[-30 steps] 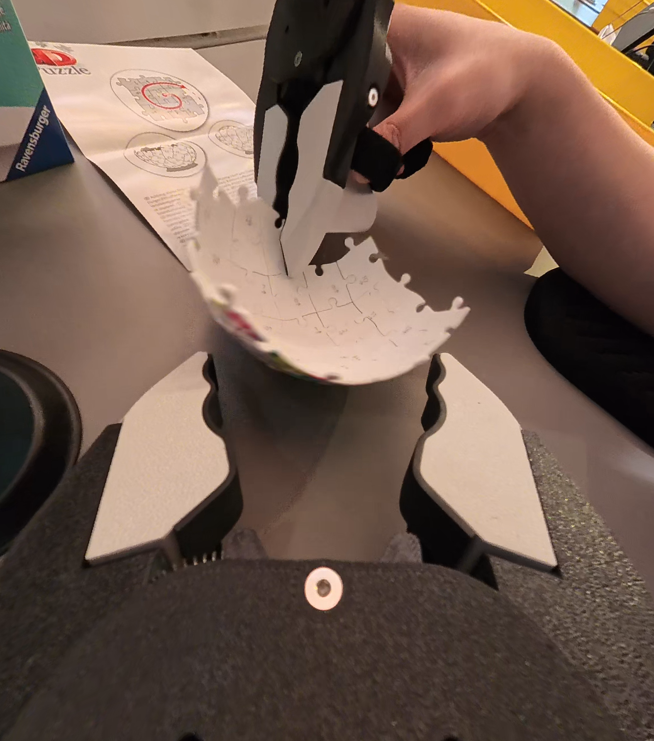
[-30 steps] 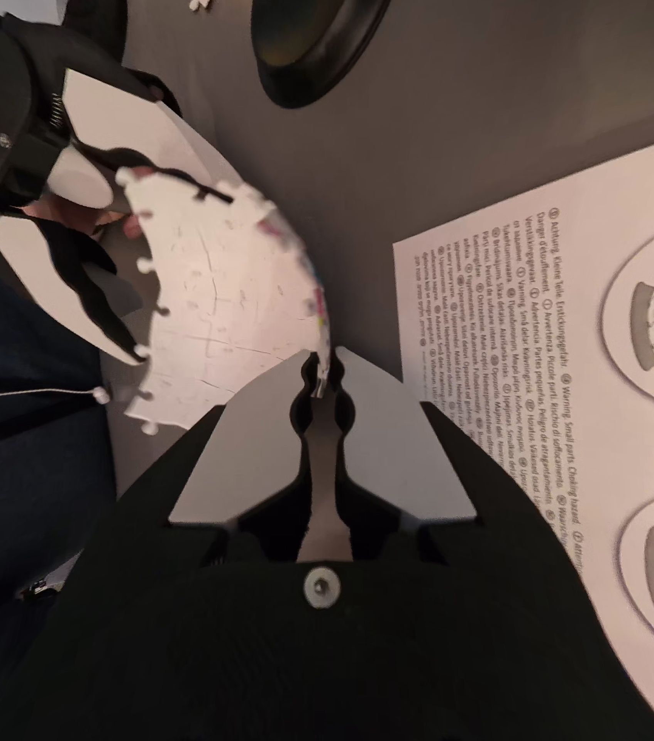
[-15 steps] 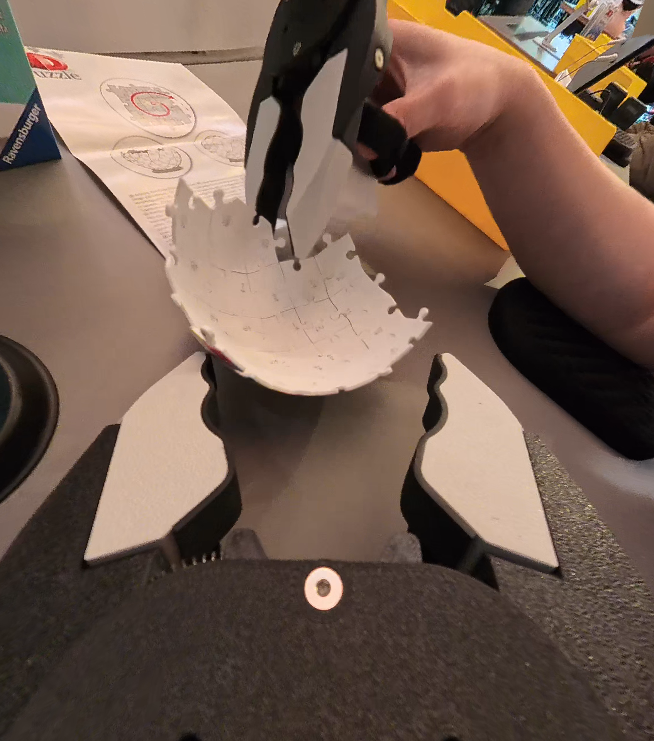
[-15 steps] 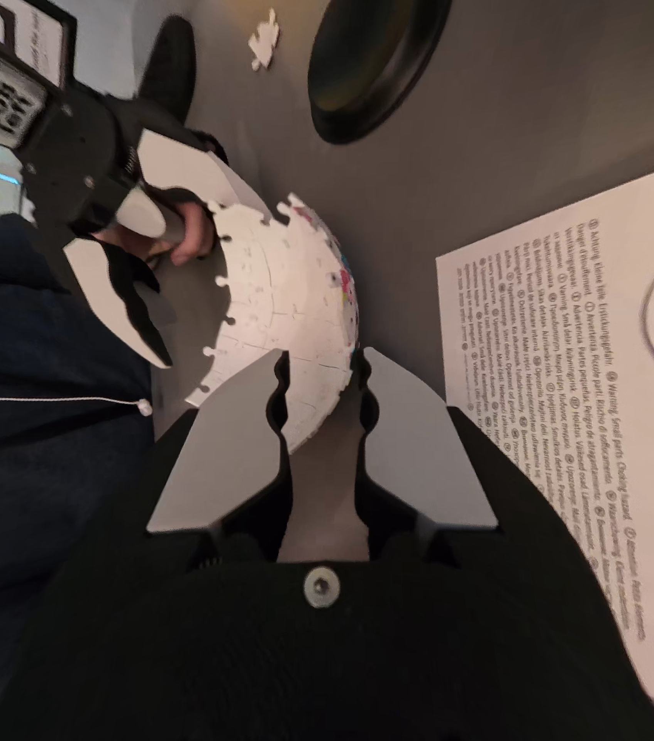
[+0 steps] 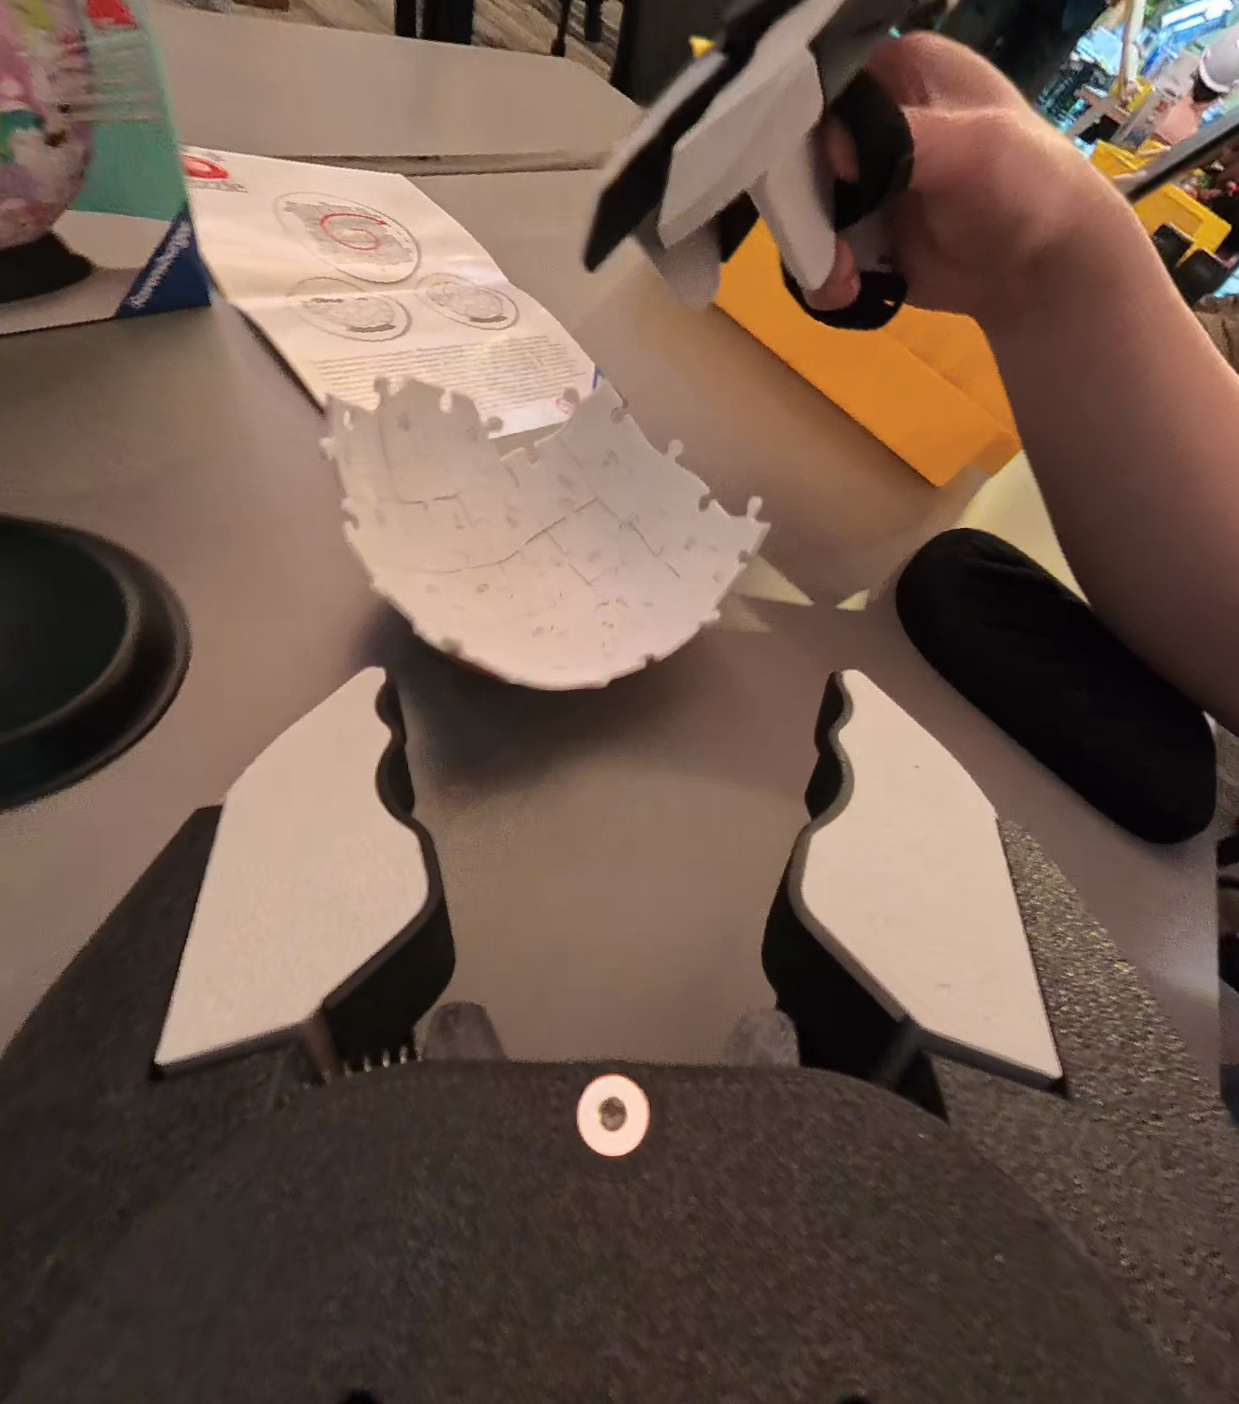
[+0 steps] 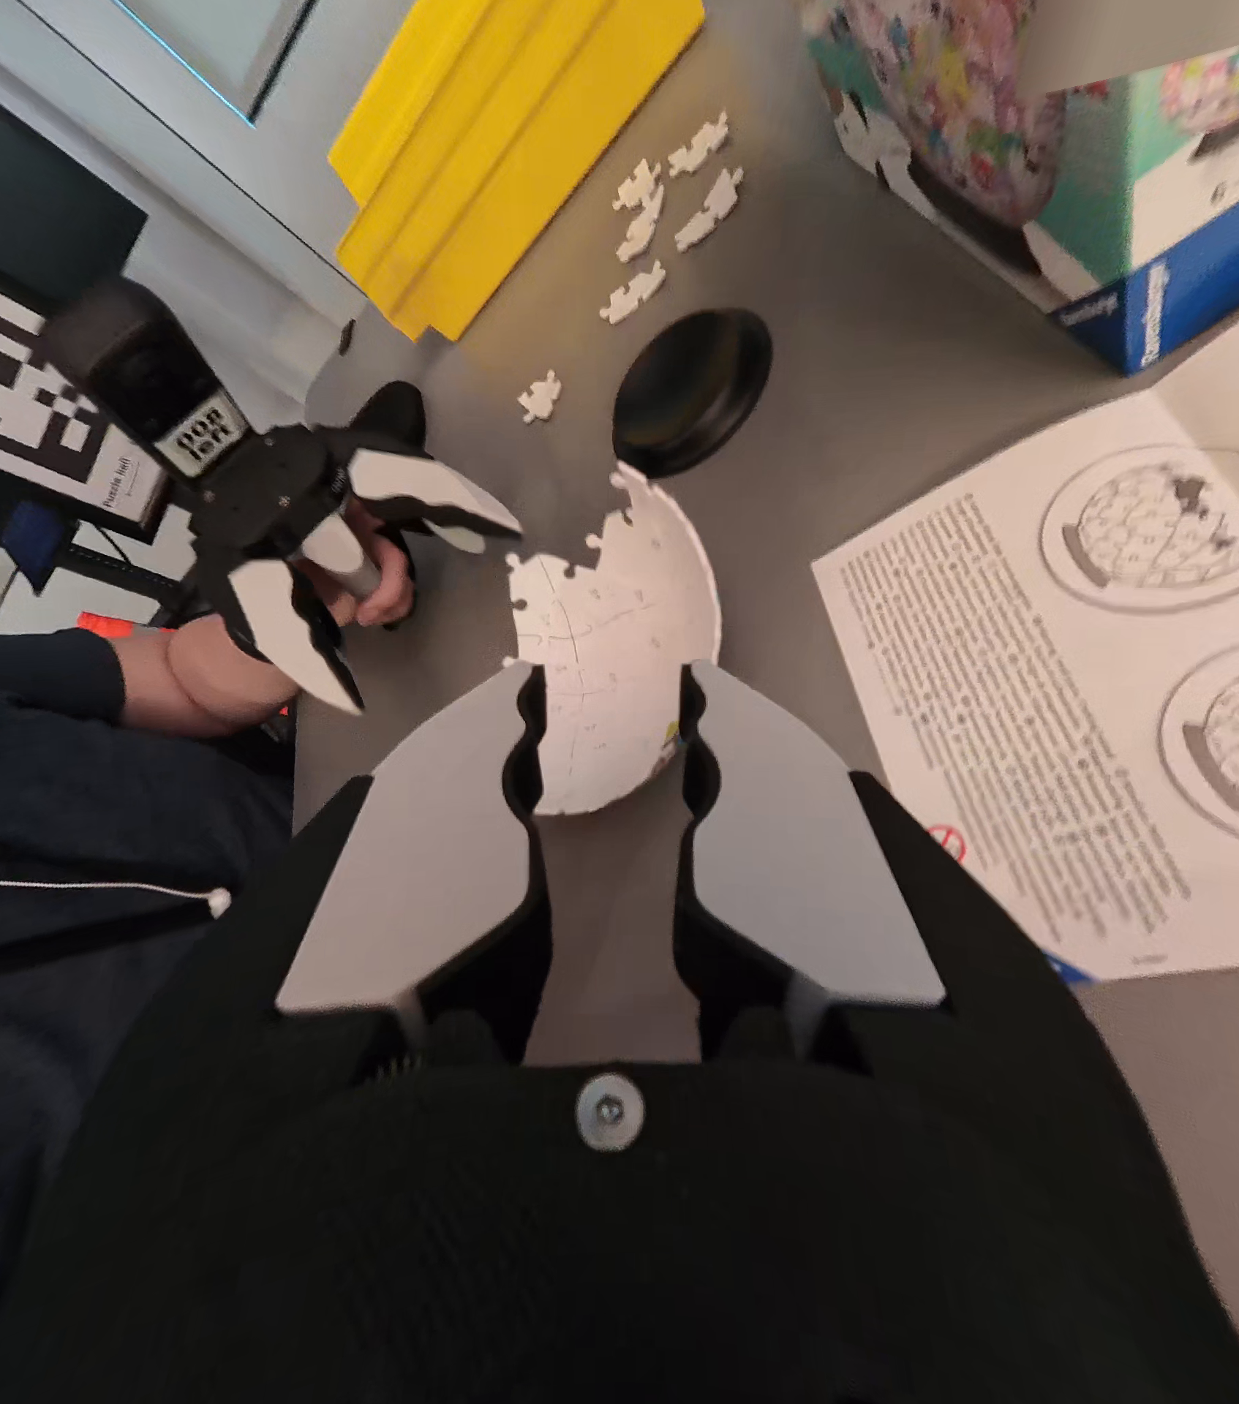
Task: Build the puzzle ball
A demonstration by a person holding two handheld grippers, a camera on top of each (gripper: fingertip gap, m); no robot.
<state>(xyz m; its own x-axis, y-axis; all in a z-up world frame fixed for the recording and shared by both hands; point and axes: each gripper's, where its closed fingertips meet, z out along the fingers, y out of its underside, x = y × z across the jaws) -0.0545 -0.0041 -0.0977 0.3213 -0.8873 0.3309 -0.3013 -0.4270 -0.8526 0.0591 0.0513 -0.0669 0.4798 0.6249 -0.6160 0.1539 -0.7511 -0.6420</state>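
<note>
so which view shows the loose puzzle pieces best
The right wrist view: the loose puzzle pieces lie in the open on the grey table, beyond the black stand and the half-built puzzle ball. The left wrist view shows none of them.

Bare tabotop? No: bare tabletop [image 5: 601, 874] lies open between the left gripper [image 5: 605, 729] and the half-built puzzle shell [image 5: 540, 562]; black stand [image 5: 31, 653], instruction sheet [image 5: 373, 304] and black pad [image 5: 1057, 684] hem it in.

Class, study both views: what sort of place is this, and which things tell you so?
Probably an indoor workshop or lab bench used for recording, not a home: a grey table with a black-and-white marker card, yellow bins alongside, and more yellow bins behind.
</note>
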